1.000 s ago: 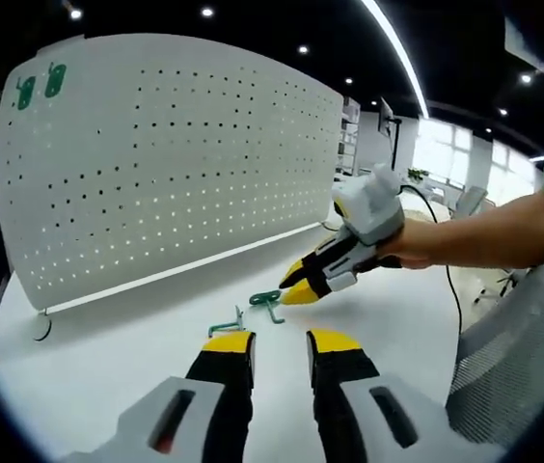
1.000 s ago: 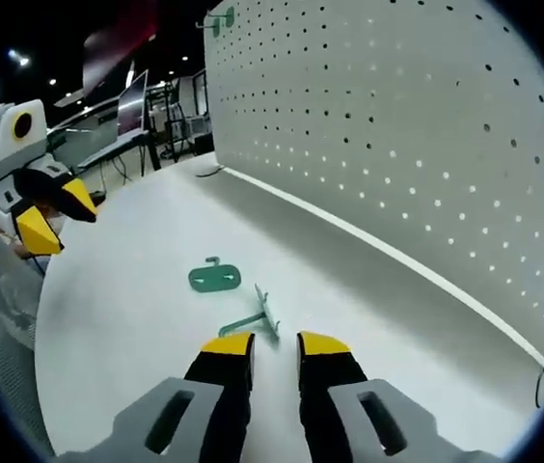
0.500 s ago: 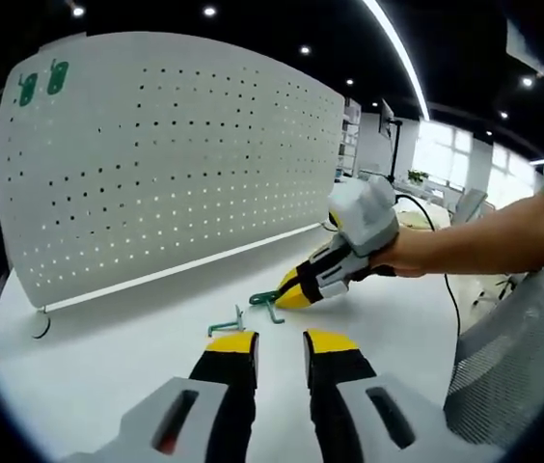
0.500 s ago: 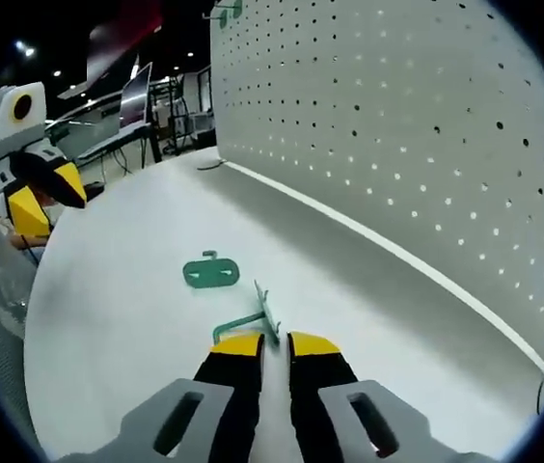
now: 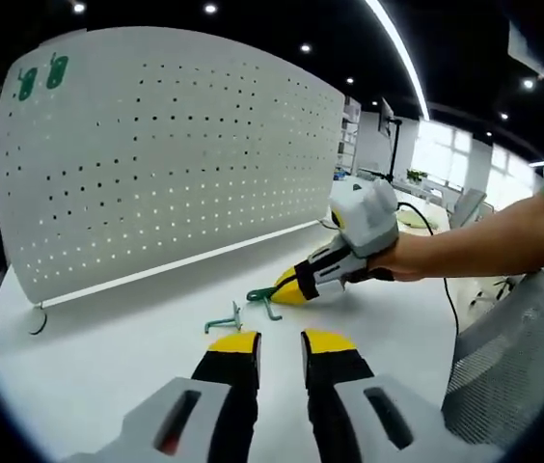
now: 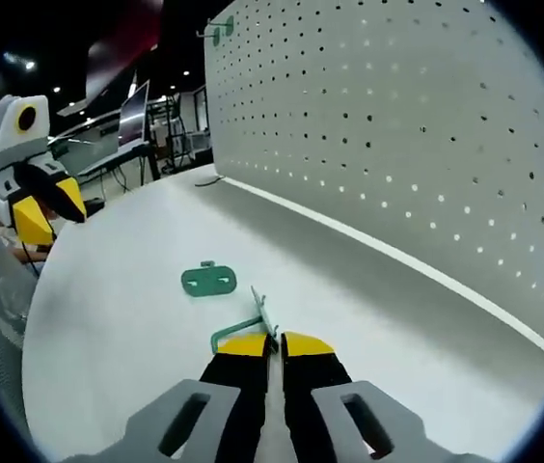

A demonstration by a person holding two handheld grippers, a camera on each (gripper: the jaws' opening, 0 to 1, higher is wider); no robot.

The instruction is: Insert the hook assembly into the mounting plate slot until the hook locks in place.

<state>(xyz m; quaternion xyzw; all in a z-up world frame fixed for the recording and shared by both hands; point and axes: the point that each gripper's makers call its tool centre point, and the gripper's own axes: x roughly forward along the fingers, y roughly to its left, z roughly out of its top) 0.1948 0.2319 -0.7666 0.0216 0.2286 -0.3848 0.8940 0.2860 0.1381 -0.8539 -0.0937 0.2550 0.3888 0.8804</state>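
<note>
On the white table point(image 5: 98, 371) lie two green parts. The flat mounting plate point(image 6: 208, 280), with two slots, rests a short way ahead of my right gripper point(image 6: 274, 343); from the left gripper view this mounting plate point(image 5: 224, 320) lies just beyond my left gripper point(image 5: 280, 345). The hook assembly point(image 6: 253, 320) stands on edge with its thin back piece between the right jaws, which are closed on it. In the left gripper view the right gripper point(image 5: 286, 287) slants down onto the hook assembly point(image 5: 264, 301). My left gripper is open and holds nothing, also seen as the left gripper point(image 6: 48, 207) at far left.
A tall white pegboard point(image 5: 176, 154) stands along the table's far side, also the pegboard point(image 6: 397, 125). Two green parts point(image 5: 40, 79) hang at its top corner. A person's arm point(image 5: 484, 241) reaches in from the right. A mesh chair back point(image 5: 503, 376) stands at the table's edge.
The right gripper has moved down to the hook assembly and its jaws have closed from a clear gap onto it. The left gripper has stayed open and barely moved.
</note>
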